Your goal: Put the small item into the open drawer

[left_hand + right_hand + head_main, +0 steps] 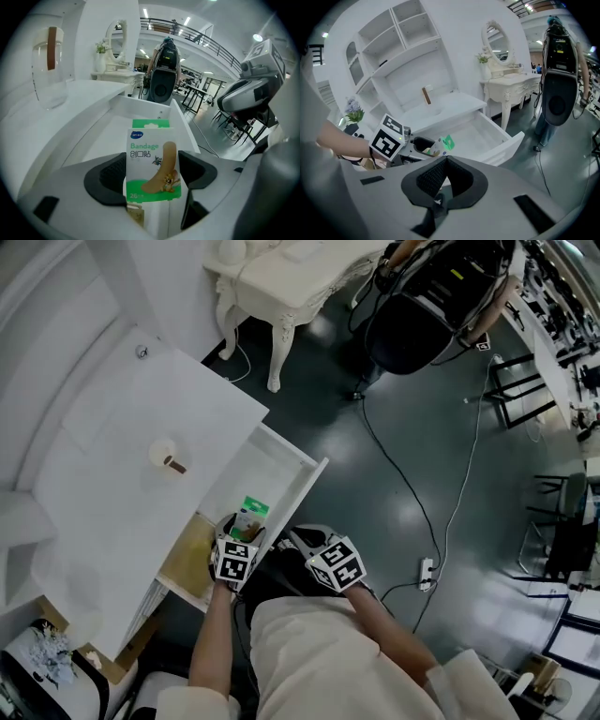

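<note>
**Head view.** Looking steeply down on a white tabletop (141, 409) with an open drawer (302, 486) pulled out from under its front edge. Holding a bandage box (250, 518) upright in the left gripper (246, 529), over the drawer's near end. Seems to hang above the drawer floor rather than rest on it. Carrying the right gripper (294, 539) just beside, off the drawer's near corner, touching nothing. A glass (169, 459) with a brown stick, near the tabletop's middle, well apart from both.

**Left gripper view.** Clamped on the bandage box (152, 164) across its two narrow sides, low on the carton, with the left gripper (152, 177) narrowed to the box's width. Printed face turned to the camera. Beyond it, bare white drawer (140, 104) floor up to the far wall. To the right, the right gripper (255, 89), close by.

**Right gripper view.** Right gripper (446, 161) drawn together, tips meeting, nothing between them. Across from it, the left gripper (417, 143) and the green top of the bandage box (441, 143), above the drawer (508, 140) at its near end.

**Handling, as a judgement.** Probably very light, in thin glossy card. Stiff along the edges, easily dented on the broad faces, and a little slippery. Best pinched gently across the narrow sides, as here. Worth lowering close to the drawer floor before letting go, since so light a box could tip or skid.
</note>
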A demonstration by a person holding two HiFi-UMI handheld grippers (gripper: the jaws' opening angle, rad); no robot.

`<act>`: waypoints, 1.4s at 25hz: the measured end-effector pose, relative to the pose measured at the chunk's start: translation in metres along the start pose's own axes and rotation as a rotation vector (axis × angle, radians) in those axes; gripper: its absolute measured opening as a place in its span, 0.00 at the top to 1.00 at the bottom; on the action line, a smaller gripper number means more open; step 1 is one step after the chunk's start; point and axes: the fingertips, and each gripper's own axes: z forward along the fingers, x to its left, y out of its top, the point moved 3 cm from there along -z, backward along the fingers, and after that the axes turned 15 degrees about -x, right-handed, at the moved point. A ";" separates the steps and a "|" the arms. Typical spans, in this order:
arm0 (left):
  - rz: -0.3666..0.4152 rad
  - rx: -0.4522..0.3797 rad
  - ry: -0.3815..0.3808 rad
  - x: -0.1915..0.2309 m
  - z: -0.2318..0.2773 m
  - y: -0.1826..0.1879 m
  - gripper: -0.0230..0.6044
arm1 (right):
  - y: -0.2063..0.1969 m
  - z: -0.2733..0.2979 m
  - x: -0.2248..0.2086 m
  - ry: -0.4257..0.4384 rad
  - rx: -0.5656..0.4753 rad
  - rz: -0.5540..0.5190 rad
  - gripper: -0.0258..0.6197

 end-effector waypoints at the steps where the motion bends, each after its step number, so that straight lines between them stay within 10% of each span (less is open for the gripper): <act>1: -0.004 0.011 -0.007 -0.001 0.003 0.001 0.39 | -0.001 -0.001 -0.002 -0.002 0.004 0.000 0.92; 35: 0.014 0.262 -0.086 0.000 0.073 -0.037 0.39 | -0.028 -0.019 -0.059 0.025 0.074 -0.016 0.92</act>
